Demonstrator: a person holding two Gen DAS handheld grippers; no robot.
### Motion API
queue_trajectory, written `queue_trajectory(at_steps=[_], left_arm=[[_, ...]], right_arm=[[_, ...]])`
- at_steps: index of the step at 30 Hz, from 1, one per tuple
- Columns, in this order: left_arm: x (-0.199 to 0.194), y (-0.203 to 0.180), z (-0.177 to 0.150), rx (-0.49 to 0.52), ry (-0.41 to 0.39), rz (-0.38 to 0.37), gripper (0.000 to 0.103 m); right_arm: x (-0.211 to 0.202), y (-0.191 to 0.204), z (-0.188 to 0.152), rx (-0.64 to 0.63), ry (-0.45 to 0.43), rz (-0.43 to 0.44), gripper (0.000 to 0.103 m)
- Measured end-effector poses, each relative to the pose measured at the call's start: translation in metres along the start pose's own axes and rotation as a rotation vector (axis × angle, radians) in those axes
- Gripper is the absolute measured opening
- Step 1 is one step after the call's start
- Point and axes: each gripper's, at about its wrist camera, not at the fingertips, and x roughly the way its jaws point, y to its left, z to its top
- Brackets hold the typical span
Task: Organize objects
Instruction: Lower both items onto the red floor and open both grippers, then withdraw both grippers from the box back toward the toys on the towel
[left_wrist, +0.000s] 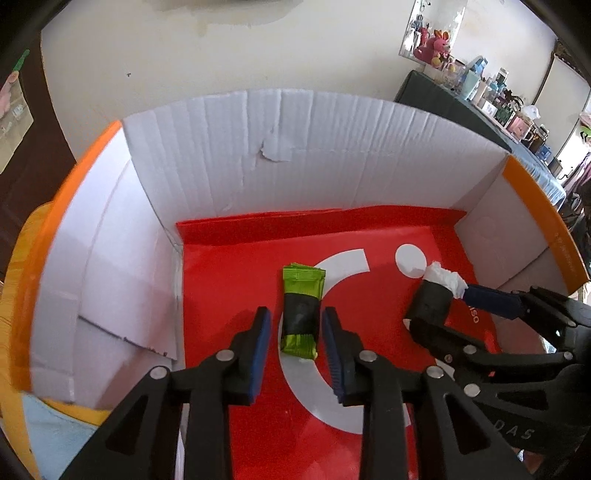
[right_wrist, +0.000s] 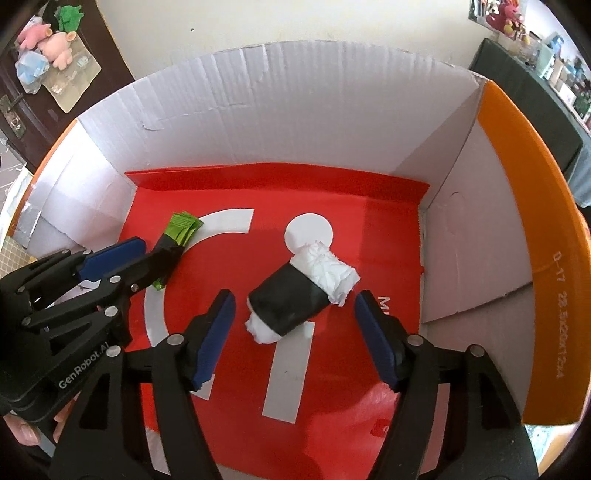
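Green packet (left_wrist: 301, 309), black band round its middle, lies flat on the red box floor (left_wrist: 229, 295), long axis running away from my L gripper (left_wrist: 295, 343); jaws straddle it w/ gaps, gripping nothing. Only the R cam shows the tissue roll (right_wrist: 301, 295) whole: diagonal, white end toward the far right wall. R gripper (right_wrist: 293, 332) wide open, nothing held.

left wrist view: looks steeply down, close, into the box (left_wrist: 314, 147).
right wrist view: same, nearer its right wall.
shared: red floor (right_wrist: 332, 206).
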Motion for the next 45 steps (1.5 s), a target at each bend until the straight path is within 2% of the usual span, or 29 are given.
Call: queue_trajectory(at_steps=[4, 6, 7, 15, 18, 24, 28, 33, 45], left_arm=[[-0.011, -0.002, 0.002, 0.007, -0.025, 0.003, 0.033], [-0.017, -0.003, 0.002, 0.010, -0.043, 0.010, 0.042], [-0.021, -0.003, 0.001, 0.012, -0.053, 0.013, 0.043], [-0.041, -0.004, -0.005, 0.019, -0.090, 0.025, 0.045], [-0.049, -0.005, -0.007, 0.015, -0.109, 0.035, 0.056], [-0.069, -0.004, -0.019, 0.007, -0.152, 0.048, 0.065], [-0.082, -0.007, -0.029, 0.018, -0.178, 0.059, 0.069], [-0.093, -0.010, -0.039, 0.022, -0.205, 0.066, 0.077], [-0.116, -0.009, -0.064, 0.019, -0.242, 0.076, 0.087]], right_arm=[[-0.006, 0.003, -0.001, -0.002, -0.016, 0.011, 0.068], [-0.009, 0.003, -0.004, -0.003, -0.029, 0.012, 0.069], [-0.010, 0.002, -0.002, -0.003, -0.035, 0.011, 0.069], [-0.027, 0.019, 0.006, -0.009, -0.096, 0.022, 0.074], [-0.028, 0.020, 0.015, -0.011, -0.114, 0.025, 0.081], [-0.052, 0.011, -0.004, -0.010, -0.164, 0.034, 0.082], [-0.064, 0.012, -0.013, -0.022, -0.189, 0.032, 0.091], [-0.075, 0.014, -0.020, -0.020, -0.216, 0.043, 0.092], [-0.106, 0.015, -0.046, -0.021, -0.277, 0.080, 0.100]])
